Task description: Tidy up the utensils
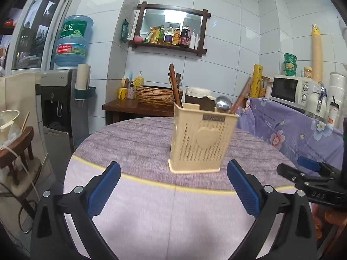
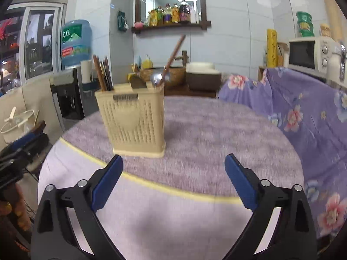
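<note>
A cream perforated utensil holder (image 1: 201, 139) with a heart on its front stands upright on the round purple table (image 1: 134, 143). It also shows in the right wrist view (image 2: 132, 119). Dark chopsticks (image 1: 174, 84) stick out of its left compartment. A metal spoon (image 1: 223, 104) and a brown-handled utensil (image 1: 241, 96) lean out of its right compartment. My left gripper (image 1: 173, 186) is open and empty, just in front of the holder. My right gripper (image 2: 173, 179) is open and empty, in front of the holder and to its right.
A bench with a purple floral cloth (image 2: 303, 112) runs along the table's right side, with a microwave (image 1: 290, 90) on it. A water dispenser (image 1: 60, 99) stands at the left. A wicker basket (image 1: 156, 94) sits on a wooden side table behind.
</note>
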### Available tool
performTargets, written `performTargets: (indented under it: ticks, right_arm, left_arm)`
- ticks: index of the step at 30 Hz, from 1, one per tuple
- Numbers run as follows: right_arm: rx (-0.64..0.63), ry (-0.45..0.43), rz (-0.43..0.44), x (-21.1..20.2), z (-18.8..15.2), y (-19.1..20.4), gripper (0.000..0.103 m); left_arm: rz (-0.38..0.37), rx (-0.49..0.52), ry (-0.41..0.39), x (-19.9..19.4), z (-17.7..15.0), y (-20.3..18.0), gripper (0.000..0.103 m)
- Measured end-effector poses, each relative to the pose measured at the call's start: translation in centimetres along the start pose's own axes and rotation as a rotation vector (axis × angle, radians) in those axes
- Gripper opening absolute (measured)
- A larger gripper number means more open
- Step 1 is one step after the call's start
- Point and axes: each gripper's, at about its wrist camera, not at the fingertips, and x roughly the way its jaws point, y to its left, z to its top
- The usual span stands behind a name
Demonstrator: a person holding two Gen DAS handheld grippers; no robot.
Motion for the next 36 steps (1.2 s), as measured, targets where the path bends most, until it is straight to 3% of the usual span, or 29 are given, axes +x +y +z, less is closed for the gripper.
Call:
performTargets:
  ticks: [5, 8, 16, 21, 36]
  right_arm:
    - [0.003, 0.003, 0.029, -3.8, -5.2, 0.3, 0.097]
    - [-0.003, -0.047, 0.045, -6.6, -6.6, 0.6, 0.097]
    - [-0.058, -0.206, 0.075, -13.5, -6.3, 2.7, 0.097]
    - [-0.075, -0.226, 0.087, -14.0, -5.7, 3.3, 0.097]
    - [-0.073, -0.221, 0.092, -13.6, -5.9, 3.4, 0.097]
  left_arm:
    - [0.016, 0.027, -0.009, -4.0, -3.1, -0.8, 0.097]
    - [0.015, 0.028, 0.007, -6.0, -3.9, -1.1, 0.097]
    - [0.018, 0.027, -0.074, -10.1, -4.1, -1.6, 0.097]
    - [0.022, 0.052, -0.116, -10.6, -4.2, -1.9, 0.098]
    - [0.018, 0.039, -0.108, -10.8, -4.8, -1.7, 0.098]
